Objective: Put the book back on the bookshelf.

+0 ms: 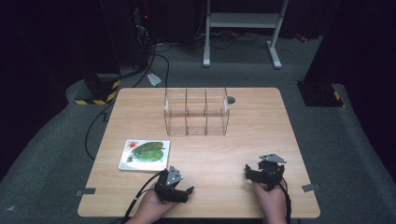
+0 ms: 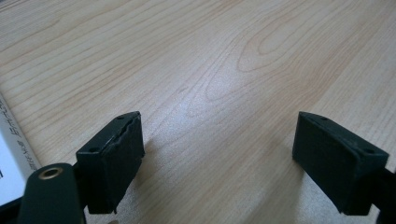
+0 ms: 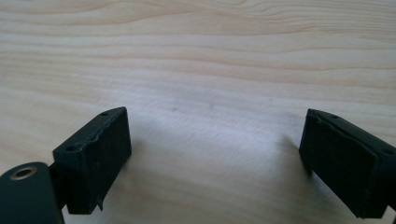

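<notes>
Resting low near the bottom edge of the high view, both hands sat on the wooden table [image 1: 243, 154], each holding a black gripper. Left gripper [image 1: 180, 192] lay at lower centre-left, its cable trailing off the bottom edge; its jaws stood wide apart with nothing between them. In the left gripper view the left gripper [image 2: 217, 154] looked along bare wood grain, the two black pads well apart, and a white edge of the picture book [image 2: 9, 154] showed at the far left of the frame. Right gripper [image 1: 254, 173] lay at lower centre-right, grey three-cornered plate on top, jaws likewise spread wide and holding nothing. In the right gripper view the right gripper [image 3: 215, 158] faced plain tabletop.

Picture book [image 1: 145, 155], with a green leaf on a white cover, lay flat at left of centre in the high view, just above and left of the left gripper, near it; whether they touched could not be told.

Clear plastic organiser box [image 1: 197, 112] stood upright in the upper middle of the table, split into three compartments side by side; all three appeared empty. A small grey round object [image 1: 231, 100] sat just beside its upper right corner.

Open wood stretched between the grippers and the box, and to the right of the box as far as the table's right edge.
</notes>
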The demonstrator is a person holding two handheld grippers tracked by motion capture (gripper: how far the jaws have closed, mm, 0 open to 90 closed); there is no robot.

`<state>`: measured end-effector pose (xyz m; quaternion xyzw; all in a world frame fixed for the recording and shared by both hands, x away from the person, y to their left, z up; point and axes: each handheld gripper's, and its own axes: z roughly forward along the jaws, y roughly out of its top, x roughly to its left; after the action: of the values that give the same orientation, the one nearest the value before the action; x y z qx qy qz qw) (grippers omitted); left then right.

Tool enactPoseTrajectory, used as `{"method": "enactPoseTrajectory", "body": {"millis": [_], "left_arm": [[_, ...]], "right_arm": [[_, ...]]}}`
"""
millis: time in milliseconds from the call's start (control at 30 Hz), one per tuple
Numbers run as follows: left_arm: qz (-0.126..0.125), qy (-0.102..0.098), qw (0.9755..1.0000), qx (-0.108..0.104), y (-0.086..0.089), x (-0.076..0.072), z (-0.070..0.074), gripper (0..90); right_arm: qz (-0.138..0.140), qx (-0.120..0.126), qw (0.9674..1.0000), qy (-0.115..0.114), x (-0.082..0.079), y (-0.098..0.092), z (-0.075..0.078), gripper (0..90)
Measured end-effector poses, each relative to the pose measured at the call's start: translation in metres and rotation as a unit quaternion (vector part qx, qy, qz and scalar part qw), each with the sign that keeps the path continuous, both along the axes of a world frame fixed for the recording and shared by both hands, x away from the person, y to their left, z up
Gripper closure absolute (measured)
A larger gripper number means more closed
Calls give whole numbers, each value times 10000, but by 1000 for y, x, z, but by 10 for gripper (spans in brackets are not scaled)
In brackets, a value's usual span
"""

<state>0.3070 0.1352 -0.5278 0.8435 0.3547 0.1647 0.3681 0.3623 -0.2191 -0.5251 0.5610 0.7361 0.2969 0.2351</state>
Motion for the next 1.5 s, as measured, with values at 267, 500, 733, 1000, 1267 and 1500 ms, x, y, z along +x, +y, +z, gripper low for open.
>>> {"method": "enactPoseTrajectory", "body": {"millis": [267, 500, 733, 1000, 1267, 1500], "left_arm": [[-14, 22, 10000, -15, 0, 0, 0, 166], [-4, 23, 10000, -22, 1, -1, 0, 167], [102, -12, 9999, -47, 2, -2, 0, 205], [50, -33, 9999, -95, 3, -4, 1, 275], [24, -20, 9996, -274, 15, 0, 9, 290], [167, -166, 9988, -440, 31, 3, 19, 292]], "right_arm": [[85, 10, 10000, 3, -3, 1, 0, 86], [84, 7, 10000, 2, -3, 1, 0, 87], [83, 9, 10000, 1, -3, 1, 0, 87], [94, 12, 10000, 9, -2, 1, 0, 88], [93, 17, 10000, 10, -2, 2, 0, 92], [94, 17, 10000, 8, -2, 2, 0, 92]]}}
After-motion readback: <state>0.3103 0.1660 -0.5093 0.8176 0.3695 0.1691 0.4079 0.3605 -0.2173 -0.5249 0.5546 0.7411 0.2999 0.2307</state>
